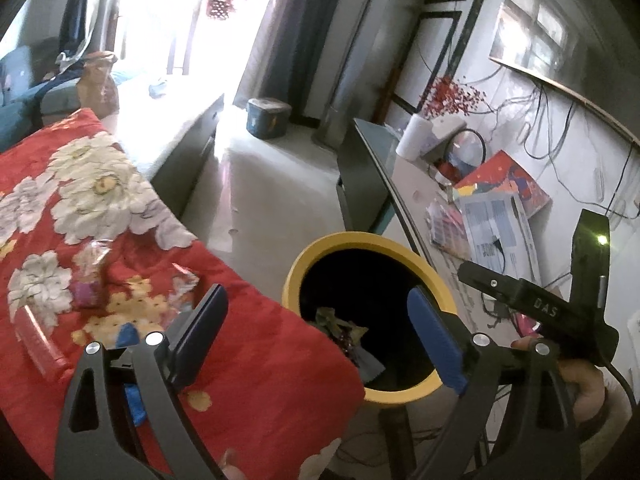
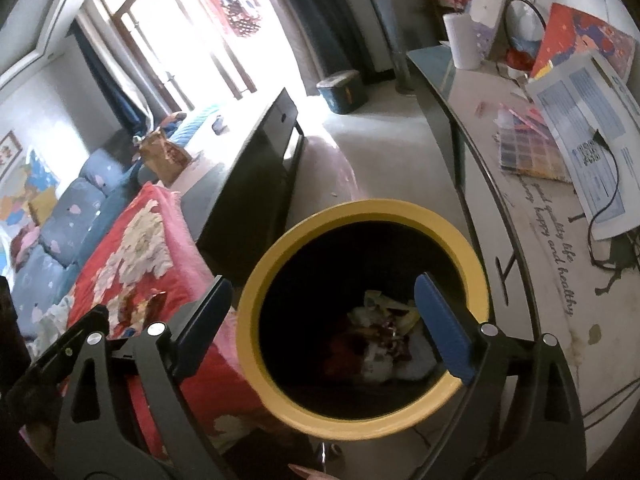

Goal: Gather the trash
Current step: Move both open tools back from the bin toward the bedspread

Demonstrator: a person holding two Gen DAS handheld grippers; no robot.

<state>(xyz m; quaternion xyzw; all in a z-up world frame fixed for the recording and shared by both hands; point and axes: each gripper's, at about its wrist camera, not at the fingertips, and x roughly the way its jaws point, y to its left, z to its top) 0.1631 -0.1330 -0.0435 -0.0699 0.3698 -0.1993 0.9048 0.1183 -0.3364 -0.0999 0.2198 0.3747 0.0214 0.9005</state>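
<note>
I counted one yellow-rimmed bin (image 2: 362, 360) beside the bed, with a heap of scraps (image 2: 384, 340) inside too tangled to number. On the red quilt (image 1: 256, 360) lay three pieces I could make out: two clear wrappers (image 1: 90, 276) (image 1: 185, 286) and one red tube (image 1: 38, 342). One white cup (image 2: 466, 42) stood on the table (image 2: 532, 280).

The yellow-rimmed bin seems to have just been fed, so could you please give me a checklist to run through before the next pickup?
1. Left claw open and empty: ok.
2. Right claw open and empty: ok.
3. Trash lies inside the yellow-rimmed bin, nothing hanging on the rim: ok.
4. Bed cleared of trash: not ok; a clear wrapper, a red tube and a blue scrap lie on the red floral quilt.
5. Room left in the bin: cannot tell; the inside is dark.
</note>
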